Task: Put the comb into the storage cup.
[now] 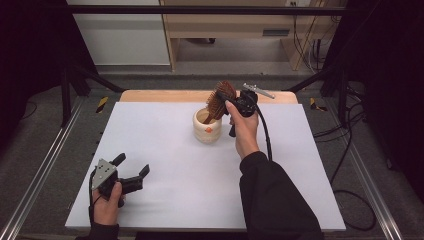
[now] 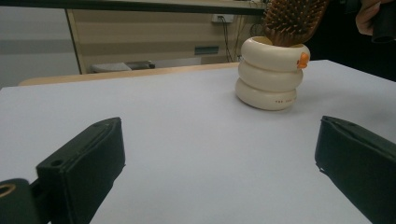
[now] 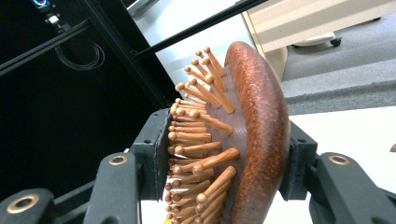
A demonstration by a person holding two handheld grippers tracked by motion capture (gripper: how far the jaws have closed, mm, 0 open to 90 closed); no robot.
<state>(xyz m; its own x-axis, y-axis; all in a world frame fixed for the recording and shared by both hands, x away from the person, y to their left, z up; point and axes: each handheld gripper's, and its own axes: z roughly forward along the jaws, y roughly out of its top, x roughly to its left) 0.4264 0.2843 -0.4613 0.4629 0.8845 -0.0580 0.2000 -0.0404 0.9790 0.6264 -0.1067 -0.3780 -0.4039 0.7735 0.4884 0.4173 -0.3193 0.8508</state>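
Above the cream cup (image 1: 207, 126), the right gripper (image 1: 231, 102) clamps the hairbrush (image 1: 220, 100), handle slanting down into it.

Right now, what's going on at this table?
A person is working with a gripper in each hand. The right gripper is clamped on the head of a wooden hairbrush, one jaw on the bristles and one on the back, with the handle down in a cream ringed cup near the table's far edge. The left gripper sits open and empty near the front left, low over the white table.
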